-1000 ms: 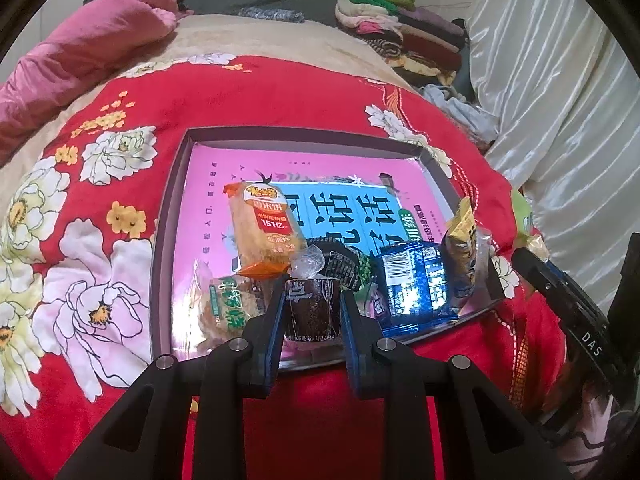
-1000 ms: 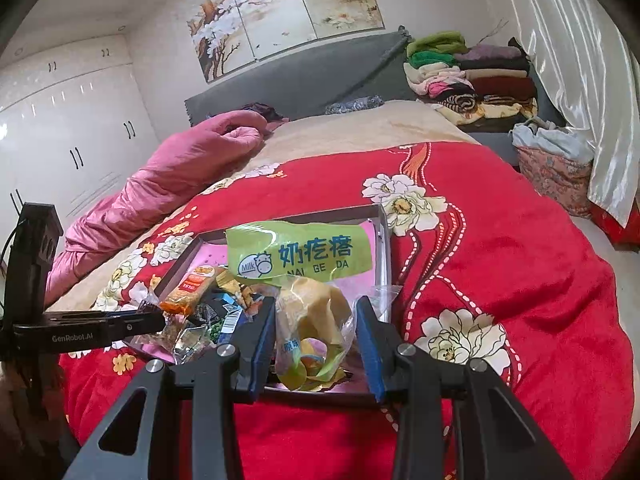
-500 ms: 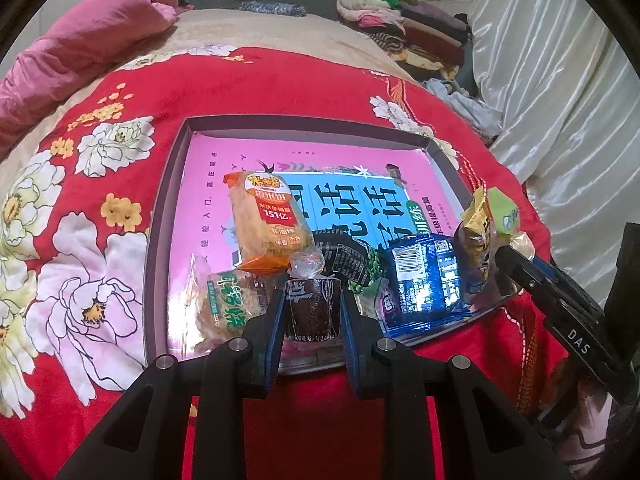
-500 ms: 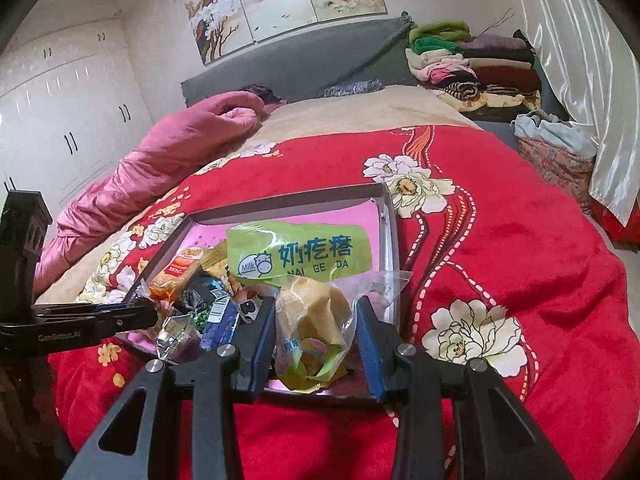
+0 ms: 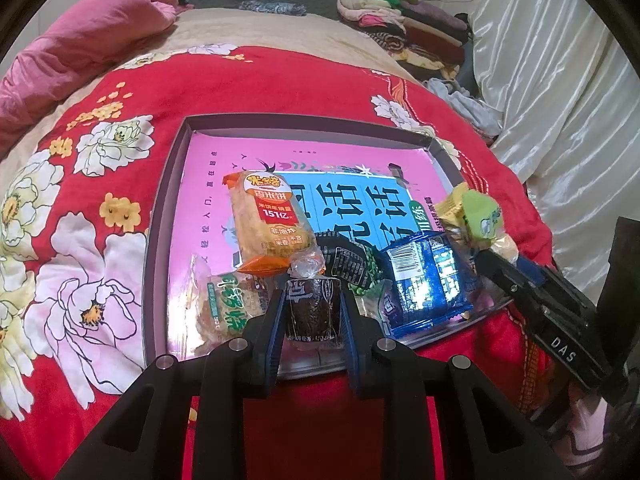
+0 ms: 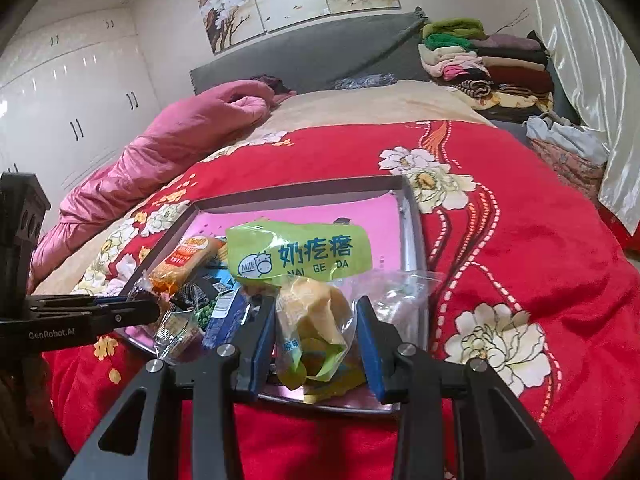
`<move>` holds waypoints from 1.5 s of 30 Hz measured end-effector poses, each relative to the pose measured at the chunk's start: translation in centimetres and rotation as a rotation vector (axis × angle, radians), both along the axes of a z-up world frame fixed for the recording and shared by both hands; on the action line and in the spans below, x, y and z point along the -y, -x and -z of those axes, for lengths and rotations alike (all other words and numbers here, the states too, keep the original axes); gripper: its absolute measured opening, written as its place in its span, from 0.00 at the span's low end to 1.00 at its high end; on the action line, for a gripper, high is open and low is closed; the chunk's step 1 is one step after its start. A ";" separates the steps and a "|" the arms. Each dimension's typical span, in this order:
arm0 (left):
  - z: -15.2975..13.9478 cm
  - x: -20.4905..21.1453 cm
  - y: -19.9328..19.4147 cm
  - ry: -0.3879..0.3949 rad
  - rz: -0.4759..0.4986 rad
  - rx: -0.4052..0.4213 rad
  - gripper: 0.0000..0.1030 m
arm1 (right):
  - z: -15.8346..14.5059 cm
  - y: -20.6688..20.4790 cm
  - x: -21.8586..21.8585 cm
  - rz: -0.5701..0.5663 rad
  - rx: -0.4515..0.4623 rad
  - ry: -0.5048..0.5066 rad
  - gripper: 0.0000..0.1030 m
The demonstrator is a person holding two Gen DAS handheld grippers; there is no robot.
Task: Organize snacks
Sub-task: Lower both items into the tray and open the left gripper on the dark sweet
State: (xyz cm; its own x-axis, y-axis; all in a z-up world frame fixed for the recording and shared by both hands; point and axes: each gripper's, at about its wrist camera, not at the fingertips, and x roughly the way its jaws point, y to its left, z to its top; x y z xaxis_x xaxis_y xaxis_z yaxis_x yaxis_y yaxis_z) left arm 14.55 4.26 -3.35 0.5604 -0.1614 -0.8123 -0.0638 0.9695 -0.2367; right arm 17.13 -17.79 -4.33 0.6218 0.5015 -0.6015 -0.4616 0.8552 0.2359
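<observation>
A shallow grey tray (image 5: 160, 216) with a pink printed lining lies on the red flowered quilt. In it lie an orange rice-cracker pack (image 5: 266, 220), a green-lettered cake pack (image 5: 228, 308), a black pea pack (image 5: 348, 262) and a blue pack (image 5: 428, 280). My left gripper (image 5: 314, 314) is shut on a dark brown wrapped snack (image 5: 314, 308) over the tray's near edge. My right gripper (image 6: 316, 328) is shut on a green-topped clear bag of yellow milk snacks (image 6: 308, 280), over the tray's near right corner (image 6: 416, 236); it also shows in the left wrist view (image 5: 478, 220).
A pink duvet (image 6: 168, 160) lies at the left of the bed. Folded clothes (image 6: 480, 60) are stacked at the back right, by a white curtain (image 5: 560, 120). A grey headboard (image 6: 320, 60) and white wardrobes (image 6: 72, 112) stand behind.
Both grippers have moved forward over the tray with their snacks held. The green bag now shows further inside the tray's right corner in the left wrist view.
</observation>
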 end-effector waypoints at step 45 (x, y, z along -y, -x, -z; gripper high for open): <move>0.3 0.1 -0.6 0.008 0.009 -0.007 0.26 | 0.8 -0.1 -1.3 -0.013 0.031 0.054 0.39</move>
State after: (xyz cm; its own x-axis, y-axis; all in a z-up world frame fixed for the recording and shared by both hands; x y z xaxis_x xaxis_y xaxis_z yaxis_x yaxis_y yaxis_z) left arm 15.18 4.17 -3.69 0.5531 -0.1726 -0.8151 -0.0570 0.9682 -0.2437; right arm 17.19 -16.53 -5.16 0.6340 0.4770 -0.6087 -0.4792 0.8601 0.1748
